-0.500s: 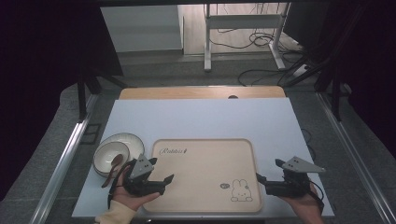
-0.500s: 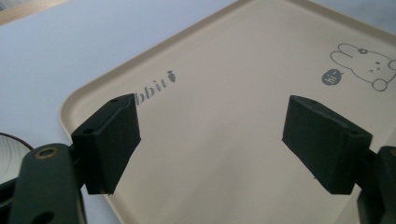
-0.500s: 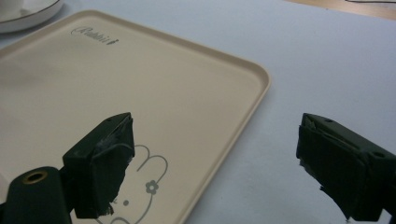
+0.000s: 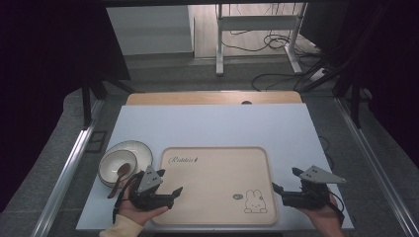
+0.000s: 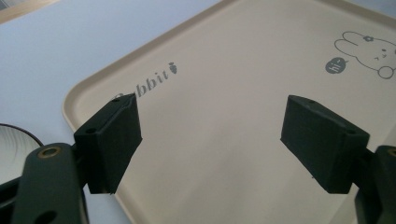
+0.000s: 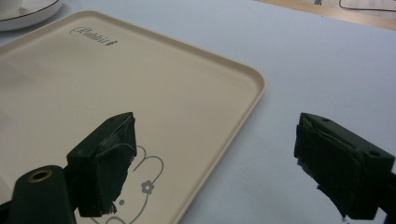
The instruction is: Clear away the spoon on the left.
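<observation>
Nothing moved; hand-held gripper [image 4: 169,193] over tray [image 4: 217,168].

A lab-like recording space: dark curtains [image 4: 44,74], loose floor cables [image 4: 276,44], a metal-framed table [image 4: 212,123].

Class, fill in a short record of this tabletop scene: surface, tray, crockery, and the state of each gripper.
surface: pale blue table top
tray: beige rectangular tray with a rabbit drawing, nothing lying on it
crockery: white bowl on a plate, left of the tray, holding a brown spoon
left gripper: open, over the tray's left edge
right gripper: open, at the tray's right edge
</observation>
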